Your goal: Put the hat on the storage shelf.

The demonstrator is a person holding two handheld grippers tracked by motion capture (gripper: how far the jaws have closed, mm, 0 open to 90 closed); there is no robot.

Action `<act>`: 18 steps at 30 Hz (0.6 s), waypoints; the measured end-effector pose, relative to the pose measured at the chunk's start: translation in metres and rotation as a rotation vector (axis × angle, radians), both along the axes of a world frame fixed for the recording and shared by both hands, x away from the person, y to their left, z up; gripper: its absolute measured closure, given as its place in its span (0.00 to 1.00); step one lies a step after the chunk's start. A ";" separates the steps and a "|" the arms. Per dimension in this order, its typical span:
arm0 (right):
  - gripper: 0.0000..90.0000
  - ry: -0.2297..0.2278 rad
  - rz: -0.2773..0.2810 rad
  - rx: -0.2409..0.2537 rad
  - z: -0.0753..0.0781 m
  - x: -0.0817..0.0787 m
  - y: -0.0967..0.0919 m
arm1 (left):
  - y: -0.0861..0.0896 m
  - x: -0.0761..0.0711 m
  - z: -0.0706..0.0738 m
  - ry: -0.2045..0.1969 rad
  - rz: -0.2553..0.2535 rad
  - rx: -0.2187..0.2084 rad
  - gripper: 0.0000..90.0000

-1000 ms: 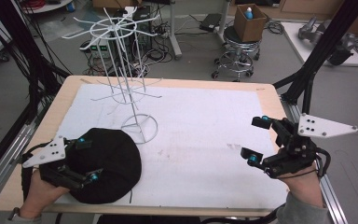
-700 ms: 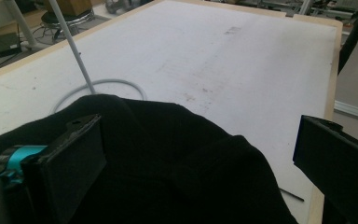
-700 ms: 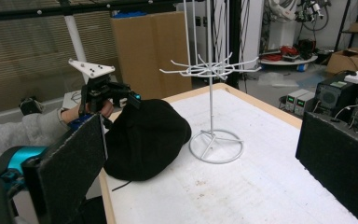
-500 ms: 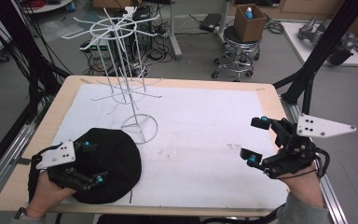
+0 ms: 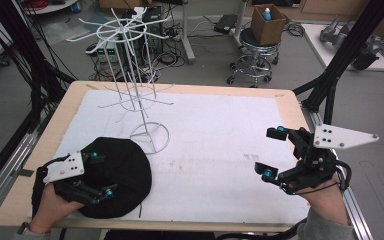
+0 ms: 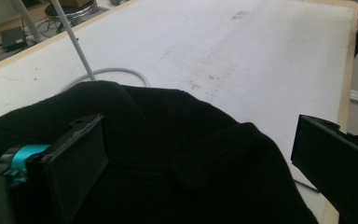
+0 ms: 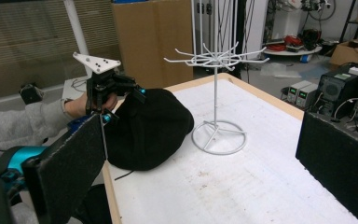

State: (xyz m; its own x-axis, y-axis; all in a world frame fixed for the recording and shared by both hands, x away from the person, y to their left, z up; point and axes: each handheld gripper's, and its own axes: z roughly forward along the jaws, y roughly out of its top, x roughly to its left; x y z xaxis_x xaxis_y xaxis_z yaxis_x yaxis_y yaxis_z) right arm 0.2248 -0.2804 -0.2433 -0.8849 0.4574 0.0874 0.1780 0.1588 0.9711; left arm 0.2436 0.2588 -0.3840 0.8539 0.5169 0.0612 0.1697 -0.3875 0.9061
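A black cloth hat (image 5: 125,170) lies in a mound at the table's near left corner. My left gripper (image 5: 102,174) hovers over its left part, open, with one jaw on each side of the fabric. In the left gripper view the hat (image 6: 177,154) bulges up between the wide-apart jaws of the left gripper (image 6: 200,158). My right gripper (image 5: 272,152) stands open at the near right above bare table, with nothing between its fingers. In the right gripper view the right gripper (image 7: 205,163) faces the hat (image 7: 149,126) and the left gripper (image 7: 116,93) beyond it.
A white wire hook stand (image 5: 145,100) rises just behind the hat, its ring base (image 5: 150,136) close to the hat's far edge. The white table top (image 5: 220,130) has a wooden rim. Black frame poles flank both sides.
My left gripper has slid a little to the right and toward the near edge, farther over the hat. The right gripper and the hat have stayed put.
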 end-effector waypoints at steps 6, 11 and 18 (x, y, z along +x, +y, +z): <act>0.01 0.003 0.006 -0.015 0.000 0.000 0.002 | 0.001 0.001 -0.004 -0.013 0.012 0.031 0.04; 0.01 0.001 0.008 -0.021 -0.001 0.001 0.003 | 0.002 0.002 -0.005 -0.017 0.027 0.065 0.10; 0.01 0.004 0.015 -0.032 -0.001 0.001 0.004 | 0.003 0.003 -0.007 -0.025 0.052 0.108 0.21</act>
